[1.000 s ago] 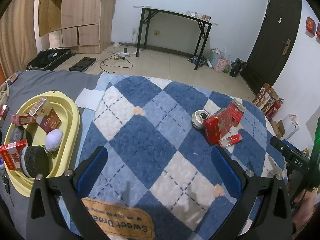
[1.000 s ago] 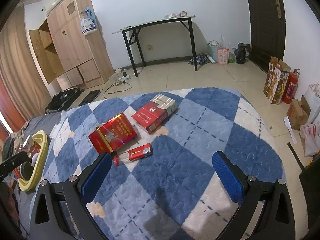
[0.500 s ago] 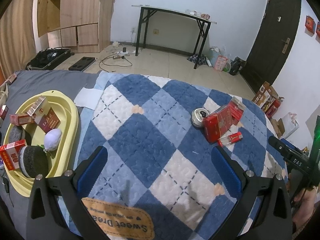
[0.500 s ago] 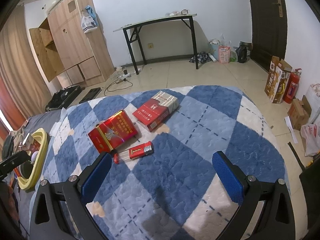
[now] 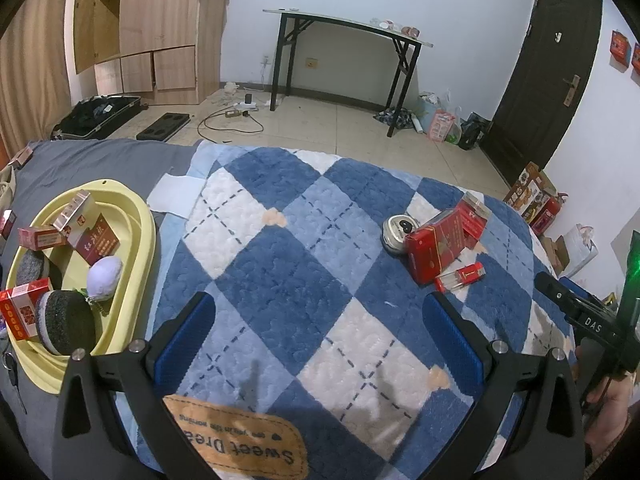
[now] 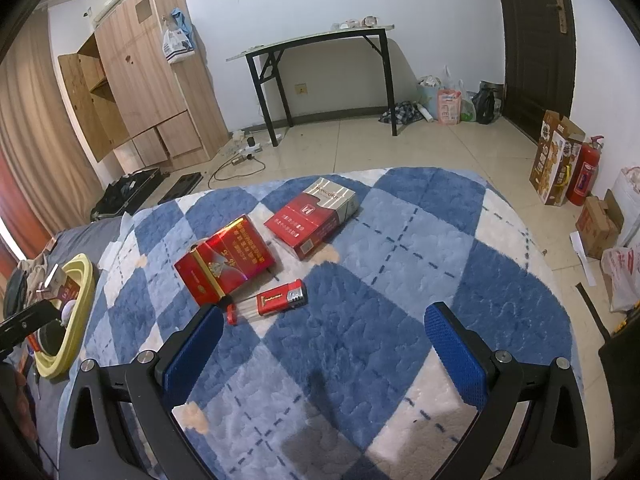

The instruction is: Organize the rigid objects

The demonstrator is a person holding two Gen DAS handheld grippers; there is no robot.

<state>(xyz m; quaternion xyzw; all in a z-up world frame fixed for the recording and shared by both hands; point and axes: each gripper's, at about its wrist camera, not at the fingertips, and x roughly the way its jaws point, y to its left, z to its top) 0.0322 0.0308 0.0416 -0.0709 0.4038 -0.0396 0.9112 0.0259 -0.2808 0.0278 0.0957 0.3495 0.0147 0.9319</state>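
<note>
On the blue checked blanket (image 6: pixel 360 340) lie a red and gold box (image 6: pixel 224 262), a red and silver box (image 6: pixel 314 216) and a red lighter (image 6: pixel 276 300). The left wrist view shows the same group: red box (image 5: pixel 436 248), second box (image 5: pixel 472 216), lighter (image 5: pixel 464 276) and a round tin (image 5: pixel 398 230). My right gripper (image 6: pixel 320 344) is open just short of the lighter, nothing between its fingers. My left gripper (image 5: pixel 320 336) is open over bare blanket. A yellow basin (image 5: pixel 140 240) at the left holds several boxes, round grey pads and a white egg-shaped thing.
The bed edge drops to a tiled floor beyond the blanket. A black folding table (image 6: pixel 320 44), a wooden wardrobe (image 6: pixel 144 80) and a dark door (image 6: pixel 536 40) stand at the walls. Cartons and a fire extinguisher (image 6: pixel 586 170) sit by the right wall.
The right gripper has crept forward toward the lighter and boxes, which sit a little lower and nearer in its view. The left gripper has barely moved. Both stay open.
</note>
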